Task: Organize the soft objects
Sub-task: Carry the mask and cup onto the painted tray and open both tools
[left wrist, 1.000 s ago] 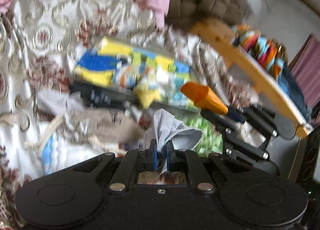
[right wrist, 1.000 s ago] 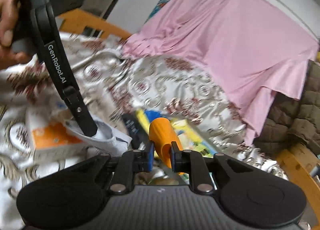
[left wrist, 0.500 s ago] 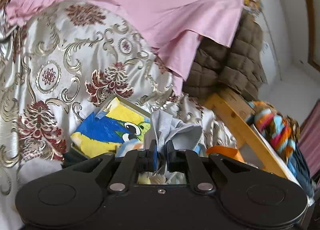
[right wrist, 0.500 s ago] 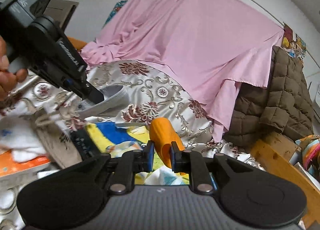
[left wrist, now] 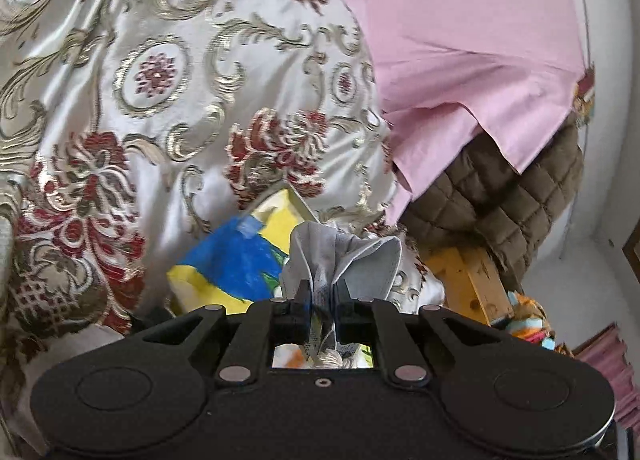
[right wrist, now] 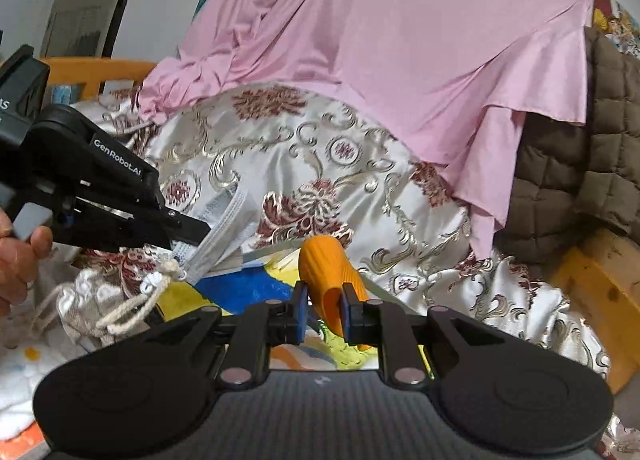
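A grey face mask [left wrist: 340, 260] is pinched in the closed left gripper [left wrist: 320, 300] and an orange ribbed piece [right wrist: 330, 272], possibly soft, in the closed right gripper [right wrist: 324, 310], both carried above the brocade bedspread [right wrist: 280, 163], so set-down spots must be chosen next.

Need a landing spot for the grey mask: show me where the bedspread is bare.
Bare brocade bedspread lies between the pink sheet and the parrot picture. Crowded lower left: drawstring pouch, picture and grey mask bunch together.
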The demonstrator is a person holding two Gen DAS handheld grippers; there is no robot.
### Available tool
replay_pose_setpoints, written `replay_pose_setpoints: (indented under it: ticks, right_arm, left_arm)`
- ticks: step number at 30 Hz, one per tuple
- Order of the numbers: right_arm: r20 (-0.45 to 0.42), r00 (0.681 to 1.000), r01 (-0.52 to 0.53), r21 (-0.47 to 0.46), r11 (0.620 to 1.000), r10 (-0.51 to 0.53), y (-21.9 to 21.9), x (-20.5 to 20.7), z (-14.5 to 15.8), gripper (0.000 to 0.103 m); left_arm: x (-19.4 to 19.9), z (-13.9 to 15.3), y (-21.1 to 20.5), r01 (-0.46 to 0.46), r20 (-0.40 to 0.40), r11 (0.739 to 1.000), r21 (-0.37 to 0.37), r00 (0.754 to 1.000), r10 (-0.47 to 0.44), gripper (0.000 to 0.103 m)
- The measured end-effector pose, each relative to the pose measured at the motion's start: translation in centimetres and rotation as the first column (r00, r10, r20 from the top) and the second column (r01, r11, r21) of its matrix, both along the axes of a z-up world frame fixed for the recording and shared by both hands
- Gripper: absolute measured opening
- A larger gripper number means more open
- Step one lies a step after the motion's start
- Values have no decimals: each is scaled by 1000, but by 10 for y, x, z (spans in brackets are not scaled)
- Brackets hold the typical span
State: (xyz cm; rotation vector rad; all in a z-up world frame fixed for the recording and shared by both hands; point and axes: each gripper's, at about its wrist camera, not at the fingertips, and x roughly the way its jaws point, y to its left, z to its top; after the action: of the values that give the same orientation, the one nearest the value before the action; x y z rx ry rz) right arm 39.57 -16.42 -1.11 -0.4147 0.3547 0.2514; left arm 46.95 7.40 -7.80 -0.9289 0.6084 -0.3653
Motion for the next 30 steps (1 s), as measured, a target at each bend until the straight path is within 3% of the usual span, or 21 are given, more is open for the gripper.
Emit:
replay_pose_setpoints:
  ticks: [10, 12, 16, 22, 26, 30]
  right_arm:
    - [-109, 994, -2, -92, 996, -8, 34, 46, -30, 19]
    - [-126, 992, -3, -103, 995, -10, 38, 51, -36, 19]
    - [-158, 987, 2, -112, 994, -20, 43, 60, -44, 22]
    - [-192, 981, 7, -114, 993, -29, 45, 65, -47, 29]
    - [-207, 978, 19, -94, 995, -38, 43, 68, -47, 34]
    - [-216, 975, 30, -73, 997, -45, 40, 69, -46, 43]
  left_arm:
    - [27, -31, 1, 27, -107, 999, 40, 994, -23, 18]
    - [29, -37, -1, 33, -124, 999, 38, 992, -28, 26]
    - [31, -42, 0, 38, -149, 999, 27, 988, -34, 30]
    - [31, -42, 2, 38, -167, 998, 46, 985, -30, 43]
    - [30, -33, 1, 39, -145, 994, 100, 989, -24, 64]
    - [32, -29, 4, 63, -163, 995, 82, 985, -49, 70]
